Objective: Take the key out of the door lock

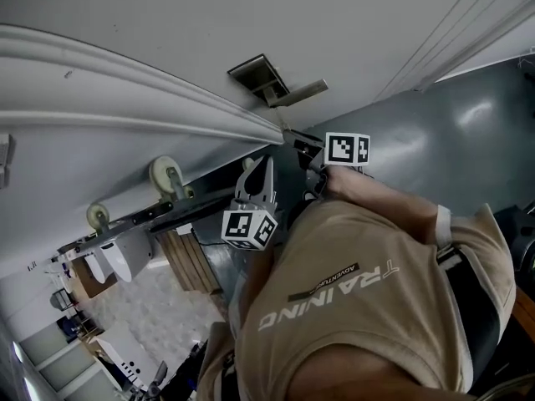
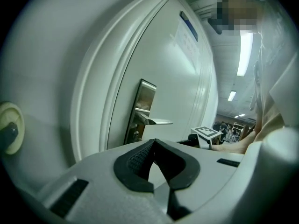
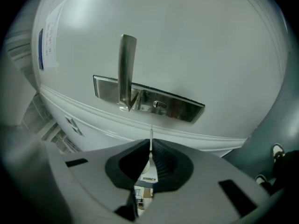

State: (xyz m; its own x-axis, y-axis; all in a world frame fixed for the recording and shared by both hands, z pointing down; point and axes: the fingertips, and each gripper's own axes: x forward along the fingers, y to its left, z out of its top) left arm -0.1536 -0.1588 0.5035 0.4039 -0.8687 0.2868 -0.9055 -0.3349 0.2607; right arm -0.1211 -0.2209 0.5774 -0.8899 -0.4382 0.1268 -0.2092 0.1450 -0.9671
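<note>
Now, right jaws: the right gripper has its pads pressed onto the key, pinching it by the head end.
Key: its thin blade sticks out past the jaw tips, pointing toward the door and clear of the lock.
Keyhole: straight ahead of the blade tip, apart from it, set in the lock plate.
Handle: ahead of the right jaws and to their left, standing off the same plate.
Door: fills the space beyond the right jaws; a paper notice sits far off to their left.
Left jaws: the left gripper has its tips together, with nothing between them.
Beyond the left jaws: the plate and handle lie ahead, well apart from the tips.
Right of the left jaws: the right gripper's marker cube, near the handle.
Head view: the left gripper sits beside the right gripper, both close to the door.
</note>
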